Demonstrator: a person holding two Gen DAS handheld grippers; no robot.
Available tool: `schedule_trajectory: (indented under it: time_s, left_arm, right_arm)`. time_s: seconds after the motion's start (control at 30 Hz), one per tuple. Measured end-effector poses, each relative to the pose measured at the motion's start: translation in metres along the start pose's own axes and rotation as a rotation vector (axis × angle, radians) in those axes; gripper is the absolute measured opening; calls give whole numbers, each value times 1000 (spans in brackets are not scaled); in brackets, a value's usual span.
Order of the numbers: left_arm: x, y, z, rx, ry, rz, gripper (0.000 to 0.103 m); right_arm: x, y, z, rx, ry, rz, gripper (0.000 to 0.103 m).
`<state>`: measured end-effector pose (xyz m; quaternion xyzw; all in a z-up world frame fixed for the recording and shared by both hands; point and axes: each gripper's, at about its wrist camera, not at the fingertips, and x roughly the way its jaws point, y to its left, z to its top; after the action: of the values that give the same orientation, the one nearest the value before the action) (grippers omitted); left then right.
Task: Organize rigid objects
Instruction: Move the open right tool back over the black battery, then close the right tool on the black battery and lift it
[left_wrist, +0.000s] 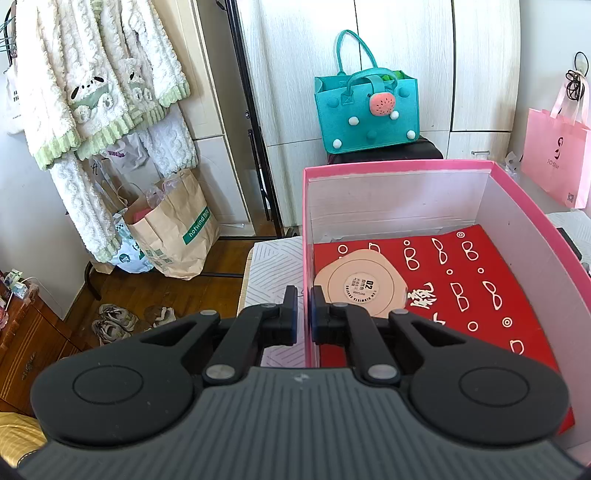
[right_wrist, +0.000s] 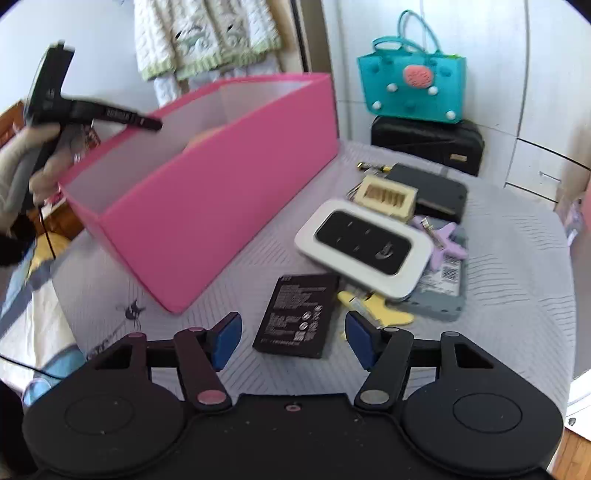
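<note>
Pink box (right_wrist: 207, 192), matte card with white inside walls, sits on striped grey cloth (right_wrist: 517, 295). Left gripper (left_wrist: 303, 308) pinches its thin near wall. Right gripper (right_wrist: 293, 341) gapes wide, holding nothing, above flat black battery (right_wrist: 295, 319); glossy white router (right_wrist: 364, 245) beside.

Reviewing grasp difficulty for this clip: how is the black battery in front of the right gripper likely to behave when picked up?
The battery looks like a thin, stiff slab, so it probably won't flex. It lies flat on the table, so the open right gripper may struggle to get its fingers under the edges. Its smooth printed face suggests it could slide rather than tip or roll.
</note>
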<state>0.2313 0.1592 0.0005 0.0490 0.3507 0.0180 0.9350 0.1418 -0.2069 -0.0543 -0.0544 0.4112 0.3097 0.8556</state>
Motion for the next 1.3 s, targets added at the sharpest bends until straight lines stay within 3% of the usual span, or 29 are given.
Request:
schedule_trajectory:
  time_s: [0.2,0.53,0.63,0.73,1.07,1.3]
  left_arm:
    - [0,0,0,2,0,1,7]
    - [0,0,0,-2,0,-1,7]
    - [0,0,0,-2,0,-2,7]
    - [0,0,0,-3,-1,-2,7]
    - [1,-1,0,0,-2,-2,7]
    - [-1,-2,0,-5,-11,-2,8]
  right_arm:
    - [17,15,0,-96,1,-51,56]
    - [30,19,6,-120,8,-70,66]
    - [31,20,9,-124,4,-77,55]
    - [30,24,13,-134,25,-102,55]
    - [30,13,22,5,60,-84,54]
    - [13,12,27,50,19,-36,54]
